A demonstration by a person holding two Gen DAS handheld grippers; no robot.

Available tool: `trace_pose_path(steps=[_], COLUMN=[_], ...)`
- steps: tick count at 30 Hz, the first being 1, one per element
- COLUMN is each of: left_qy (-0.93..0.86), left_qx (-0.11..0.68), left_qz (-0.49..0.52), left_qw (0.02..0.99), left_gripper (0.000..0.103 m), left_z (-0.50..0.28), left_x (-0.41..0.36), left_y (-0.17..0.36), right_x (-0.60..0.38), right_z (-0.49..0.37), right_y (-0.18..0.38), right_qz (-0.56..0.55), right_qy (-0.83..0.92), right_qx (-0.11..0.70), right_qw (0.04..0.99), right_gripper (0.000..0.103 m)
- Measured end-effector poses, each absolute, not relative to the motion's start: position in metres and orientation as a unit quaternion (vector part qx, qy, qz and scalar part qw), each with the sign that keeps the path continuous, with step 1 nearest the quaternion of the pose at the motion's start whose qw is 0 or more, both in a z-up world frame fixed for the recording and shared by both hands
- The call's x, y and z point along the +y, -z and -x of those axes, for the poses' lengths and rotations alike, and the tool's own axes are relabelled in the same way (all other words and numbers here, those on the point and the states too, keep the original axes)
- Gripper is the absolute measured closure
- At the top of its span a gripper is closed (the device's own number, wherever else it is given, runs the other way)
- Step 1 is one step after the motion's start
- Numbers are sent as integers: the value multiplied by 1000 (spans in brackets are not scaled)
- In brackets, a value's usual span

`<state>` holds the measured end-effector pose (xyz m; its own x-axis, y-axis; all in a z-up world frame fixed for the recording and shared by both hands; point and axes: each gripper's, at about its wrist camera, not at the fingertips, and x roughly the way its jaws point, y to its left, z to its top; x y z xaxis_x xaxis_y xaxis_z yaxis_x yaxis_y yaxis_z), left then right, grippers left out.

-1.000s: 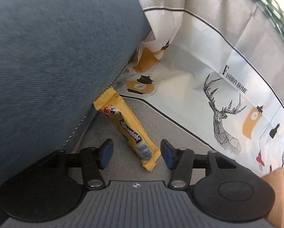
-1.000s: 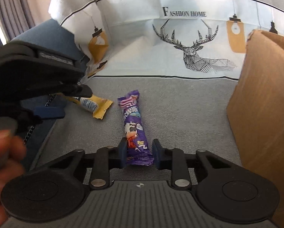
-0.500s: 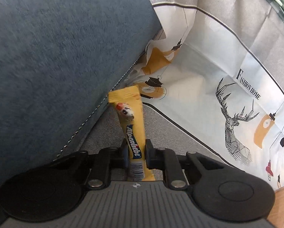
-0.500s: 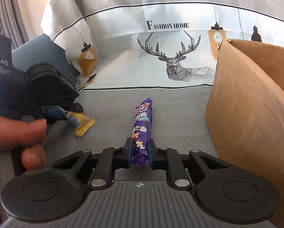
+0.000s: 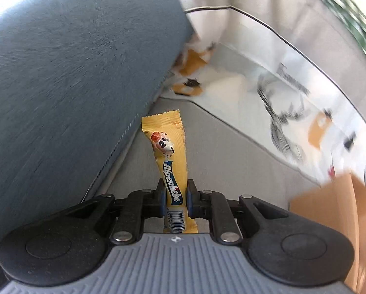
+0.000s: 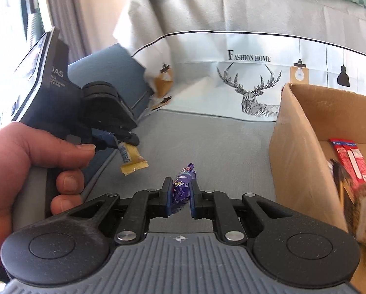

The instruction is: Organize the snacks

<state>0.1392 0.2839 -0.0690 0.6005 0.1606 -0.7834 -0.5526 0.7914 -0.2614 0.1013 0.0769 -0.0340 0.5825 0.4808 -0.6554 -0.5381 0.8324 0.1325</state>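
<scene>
My left gripper (image 5: 175,196) is shut on a yellow Alpenliebe candy stick (image 5: 169,152), which points away from me, lifted off the grey sofa seat (image 5: 231,161). In the right wrist view that same yellow stick (image 6: 131,159) hangs from the left gripper (image 6: 124,142), held by a person's hand (image 6: 36,152). My right gripper (image 6: 180,196) is shut on a purple snack stick (image 6: 183,183), raised above the seat. A cardboard box (image 6: 298,147) stands to the right, with a red packet (image 6: 351,161) and a brownish packet inside.
A blue-grey cushion (image 5: 72,85) fills the left side. A white cover printed with a deer and lamps (image 6: 251,83) drapes over the sofa back. The cardboard box corner (image 5: 329,208) shows at the lower right of the left wrist view.
Both grippers closed on their snack sticks and lifted them off the seat. The view swung toward the cardboard box, whose inside now shows.
</scene>
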Motion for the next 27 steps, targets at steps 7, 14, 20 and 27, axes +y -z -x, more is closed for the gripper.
trace_pose_path(steps=[7, 14, 20, 27], left_qy=[-156, -59, 0, -33], left_qx=[419, 432, 517, 541], left_qz=[135, 149, 75, 107], left_qw=[884, 887, 852, 834], left_gripper=[86, 86, 85, 75], left_z=[-84, -43, -24, -27], left_x=[228, 204, 188, 194], left_y=[56, 62, 63, 79], right_x=[49, 35, 38, 38], right_z=[-49, -15, -14, -21], right_y=[29, 43, 56, 69], right_qz=[62, 79, 105, 91], right_qy=[-317, -323, -332, -332], right_qx=[376, 384, 404, 428], right_qw=[869, 861, 846, 836], right_gripper=[89, 90, 90, 72])
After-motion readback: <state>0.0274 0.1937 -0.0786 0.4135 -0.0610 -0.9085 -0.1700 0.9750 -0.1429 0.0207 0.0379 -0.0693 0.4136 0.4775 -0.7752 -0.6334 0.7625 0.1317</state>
